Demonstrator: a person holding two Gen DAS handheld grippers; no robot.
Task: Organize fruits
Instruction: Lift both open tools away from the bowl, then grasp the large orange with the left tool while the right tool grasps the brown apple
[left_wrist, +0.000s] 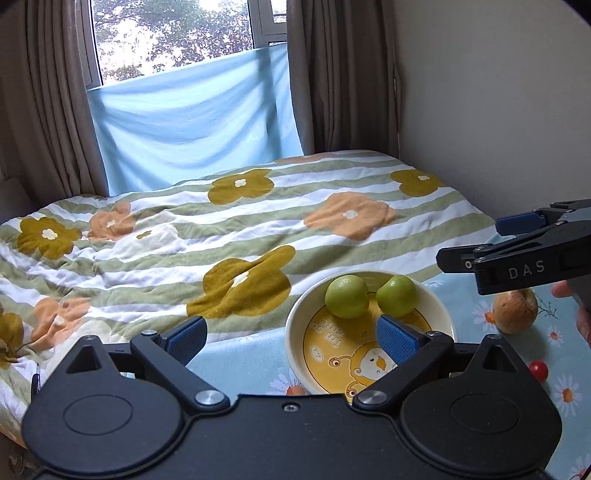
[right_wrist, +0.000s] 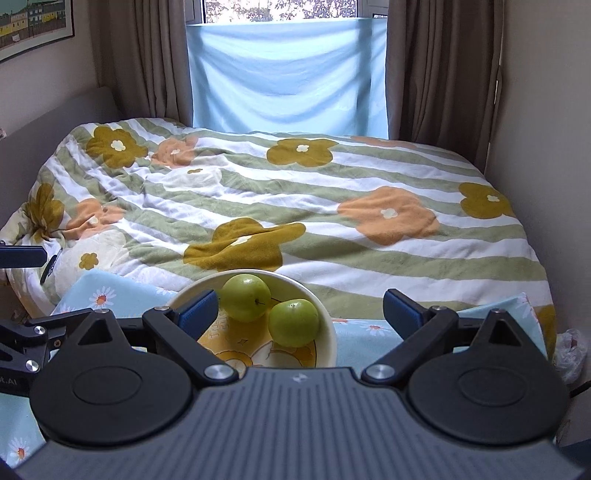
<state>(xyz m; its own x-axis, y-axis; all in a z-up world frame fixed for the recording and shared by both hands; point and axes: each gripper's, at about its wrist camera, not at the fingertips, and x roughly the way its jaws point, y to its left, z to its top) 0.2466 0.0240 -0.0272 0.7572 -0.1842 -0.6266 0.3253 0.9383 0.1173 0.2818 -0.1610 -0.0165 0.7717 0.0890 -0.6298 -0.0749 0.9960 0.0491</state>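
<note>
Blue pads on both grippers stand wide apart with nothing between them, so both tongs are plainly open and empty. The left gripper (left_wrist: 291, 338) fills the bottom of its own view, angled down over the bowl (left_wrist: 295, 325), with its right pad sitting over the bowl's inside and its left pad over the blanket (left_wrist: 258, 206) edge. The right gripper (right_wrist: 300, 310) does much the same in its view: left pad over the bowl's near-left rim, right pad off to the side above the daisy cloth (right_wrist: 362, 332).

From the left camera you can also see the right gripper poking in from the right edge of the frame, pointing left, with a bit of the person's hand (left_wrist: 581, 314) under it at the far right.

Fruit-wise: two green fruits sit in the bowl, touching or nearly so, toward the far side. One (left_wrist: 346, 296) is left, the other (left_wrist: 396, 295) right. Outside the bowl, lower right of the left view, a brownish fruit (left_wrist: 515, 312) sits on the cloth just under the right gripper, and a small red one (left_wrist: 538, 370) lies nearer the camera, well apart from the bowl.

Room to move: the bowl is right at the cloth's far edge where the blanket begins. Blanket beyond is wide and bare up to the curtains (right_wrist: 147, 59); wall closes in on the right.
</note>
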